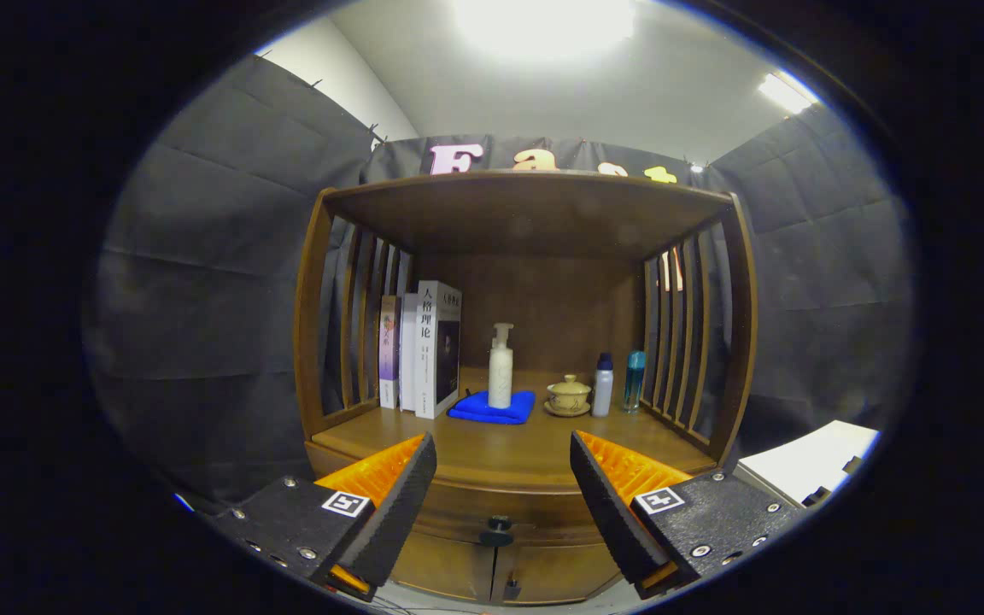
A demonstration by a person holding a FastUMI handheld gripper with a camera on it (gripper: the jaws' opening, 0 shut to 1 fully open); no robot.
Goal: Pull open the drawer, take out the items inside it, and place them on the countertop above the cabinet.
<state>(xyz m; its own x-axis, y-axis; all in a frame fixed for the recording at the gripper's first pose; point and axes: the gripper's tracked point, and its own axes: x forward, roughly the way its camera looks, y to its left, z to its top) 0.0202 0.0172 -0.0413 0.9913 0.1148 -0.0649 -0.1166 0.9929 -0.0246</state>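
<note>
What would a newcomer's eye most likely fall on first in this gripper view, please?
Probably the open gripper, its two fingers spread wide with the dark drawer knob between them, a little ahead and untouched. Beyond them, on the wooden cabinet's countertop, a white pump bottle stands on a blue cloth, with upright books to one side and a lidded cup and two small bottles to the other.

On the countertop [492, 448] stand three books [419, 350], one white pump bottle [500, 367], one folded blue cloth [492, 408], one lidded ceramic cup [568, 395] and two small bottles [616, 383]. Below, one drawer [500, 504] carries one dark knob [497, 531]. One gripper [502, 487] holds its two fingers wide apart.
</note>
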